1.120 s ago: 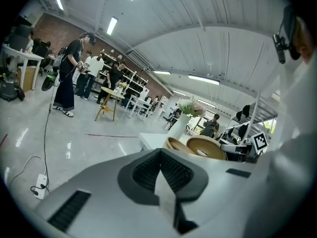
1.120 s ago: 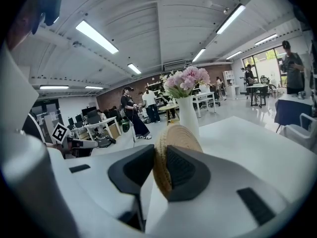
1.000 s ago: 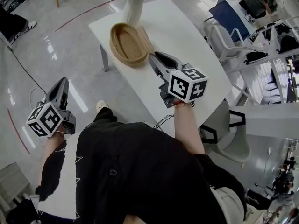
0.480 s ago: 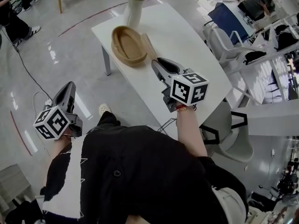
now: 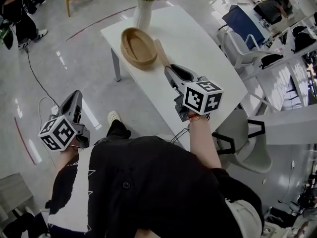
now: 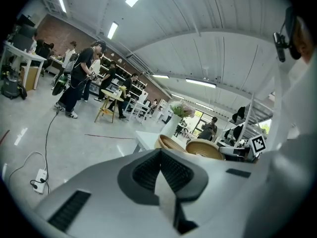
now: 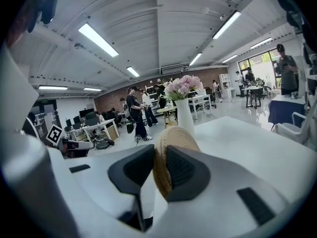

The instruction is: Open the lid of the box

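Note:
An oval woven box [image 5: 137, 47] sits open on the white table [image 5: 213, 58], its inside empty. Its woven lid [image 5: 161, 53] stands on edge just right of the box, and my right gripper [image 5: 169, 70] is shut on the lid's near rim. In the right gripper view the lid [image 7: 171, 140] is pinched between the dark pads [image 7: 185, 170]. My left gripper [image 5: 75, 98] hangs over the floor, left of the table, away from the box; its jaws [image 6: 159, 168] are shut on nothing. From that view the box [image 6: 171, 143] and the lid [image 6: 204, 149] show in the distance.
A white vase [image 5: 143, 13] of pink flowers stands at the table's far end, behind the box. Chairs [image 5: 237, 26] stand right of the table, another [image 5: 247, 148] near my right side. A cable and socket strip [image 5: 49, 110] lie on the floor. People stand far off.
The right gripper keeps its hold on the lid beside the box. The left gripper has drifted a little to the right and down in the view. The box has not moved.

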The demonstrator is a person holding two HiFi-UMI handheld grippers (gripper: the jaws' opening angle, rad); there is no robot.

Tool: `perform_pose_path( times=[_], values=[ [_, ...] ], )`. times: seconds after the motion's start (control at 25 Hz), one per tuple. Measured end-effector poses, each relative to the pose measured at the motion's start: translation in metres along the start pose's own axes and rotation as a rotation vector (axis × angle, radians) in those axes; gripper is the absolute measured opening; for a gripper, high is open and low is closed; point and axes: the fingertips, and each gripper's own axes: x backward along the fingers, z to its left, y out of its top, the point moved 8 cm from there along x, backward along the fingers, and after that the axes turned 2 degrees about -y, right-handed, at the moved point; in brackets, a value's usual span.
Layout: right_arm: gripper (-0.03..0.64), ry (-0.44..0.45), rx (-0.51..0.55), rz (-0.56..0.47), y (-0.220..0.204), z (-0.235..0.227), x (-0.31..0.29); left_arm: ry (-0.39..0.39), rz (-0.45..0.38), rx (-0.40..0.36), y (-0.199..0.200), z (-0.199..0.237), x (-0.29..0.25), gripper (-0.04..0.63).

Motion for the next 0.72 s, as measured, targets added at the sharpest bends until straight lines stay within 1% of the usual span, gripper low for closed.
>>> perform_pose_path(
  times=[0.48, 0.72],
  values=[
    [0.084, -0.007, -0.004, 0.002, -0.015, 0.006, 0.030, -0.015, -0.010, 0.007, -0.018, -0.013, 0.019, 0.009],
    [0.083, 0.013, -0.012, 0.013, -0.030, 0.015, 0.042, -0.021, -0.005, 0.005, -0.030, -0.020, 0.029, 0.009]
  ],
)
